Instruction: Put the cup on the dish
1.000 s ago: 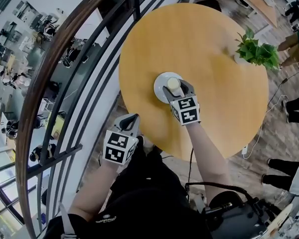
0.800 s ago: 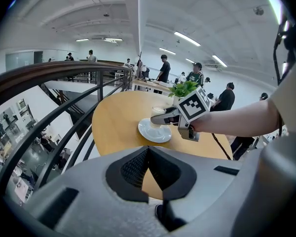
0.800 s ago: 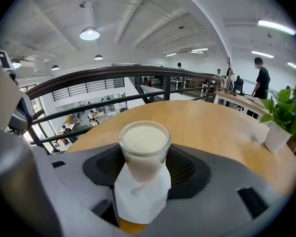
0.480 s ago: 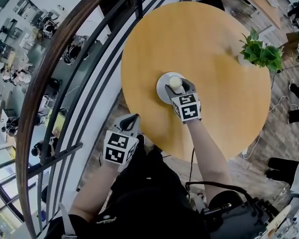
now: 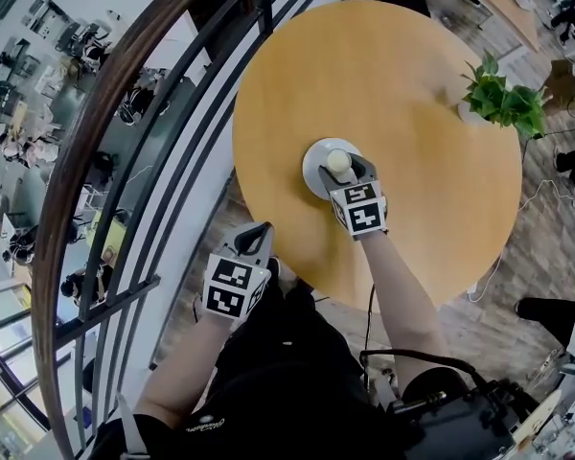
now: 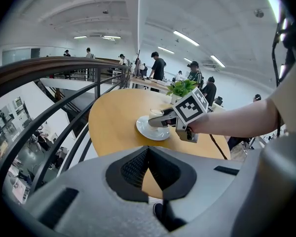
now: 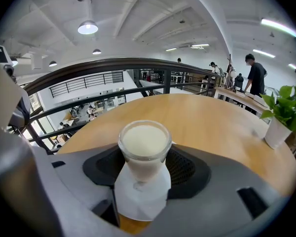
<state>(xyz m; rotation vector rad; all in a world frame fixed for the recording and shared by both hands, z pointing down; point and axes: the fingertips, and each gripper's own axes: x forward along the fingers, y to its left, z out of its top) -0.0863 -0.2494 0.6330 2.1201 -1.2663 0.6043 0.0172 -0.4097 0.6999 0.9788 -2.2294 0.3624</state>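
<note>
Over the round desk (image 5: 412, 94), in the head view, we see the right gripper (image 5: 343, 169) clamped on the cup (image 5: 337, 160). The cup sits above the middle of the white dish (image 5: 311, 166). The left gripper (image 5: 257, 230) hangs off the desk's edge beside the railing (image 5: 105, 132), its jaws pressed together on nothing.

From the left gripper view, the cup (image 6: 156, 114) appears to rest on the dish (image 6: 147, 131), well apart from the potted plant (image 6: 182, 88).

From the right gripper view, the jaws hug the cup's sides. Its pale contents reach near the brim, and the dish shows white beneath it.

We judge the danger lies in letting go. If the jaws part unevenly, or one pad drags as the gripper pulls back, the cup could tip or slop over.

It stands upright, mouth up, with its long axis vertical.
</note>
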